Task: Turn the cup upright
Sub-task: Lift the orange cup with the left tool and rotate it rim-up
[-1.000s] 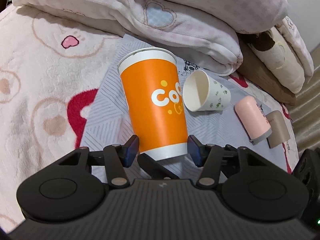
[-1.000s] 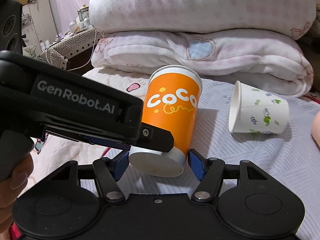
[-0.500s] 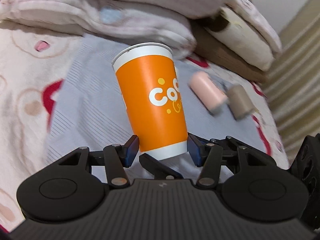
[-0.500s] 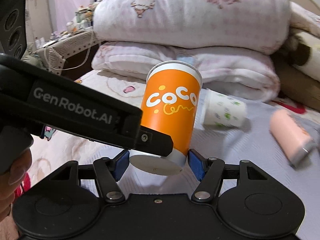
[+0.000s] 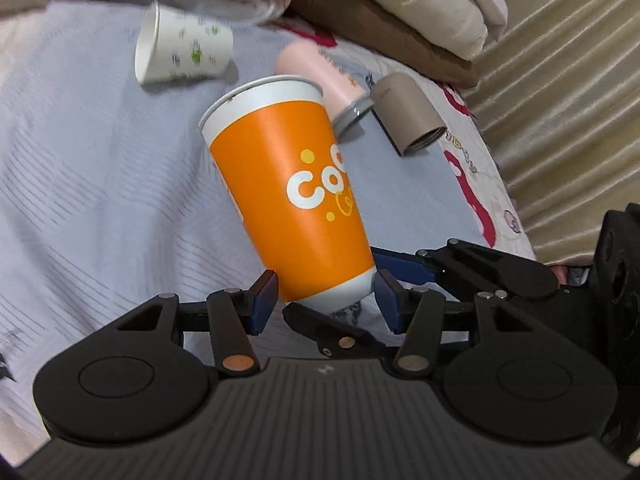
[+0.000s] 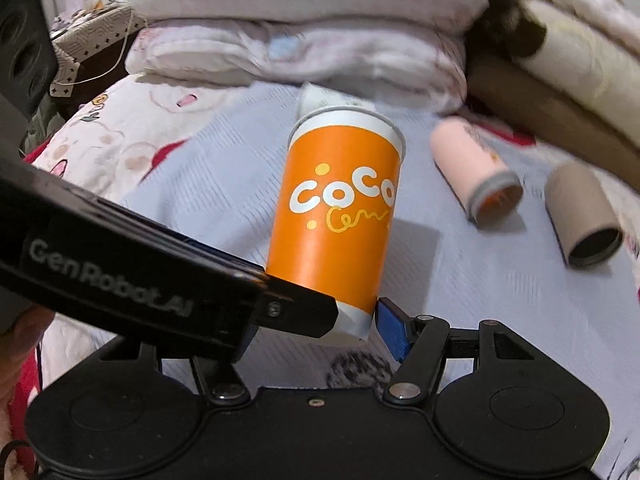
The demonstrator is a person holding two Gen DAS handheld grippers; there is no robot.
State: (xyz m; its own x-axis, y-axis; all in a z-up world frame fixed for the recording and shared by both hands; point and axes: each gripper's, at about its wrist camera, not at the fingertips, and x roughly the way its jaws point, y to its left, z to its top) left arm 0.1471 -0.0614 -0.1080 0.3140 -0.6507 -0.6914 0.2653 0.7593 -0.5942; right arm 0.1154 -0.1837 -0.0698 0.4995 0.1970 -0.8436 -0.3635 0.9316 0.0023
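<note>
An orange paper cup with white "coco" lettering is held by its base, rim up and tilted, above the grey-blue cloth. My left gripper is shut on its base. My right gripper is shut on the same base from the other side; the left gripper's finger crosses in front of its left pad. The cup also shows in the right wrist view, its base lifted off the cloth.
A white cup with green prints lies on its side behind. A pink cup and a tan cup lie on their sides to the right. Folded blankets are stacked at the back.
Both grippers have raised and swung the orange cup toward the right, tipping it more upright. The lying cups now appear behind and beside it.
</note>
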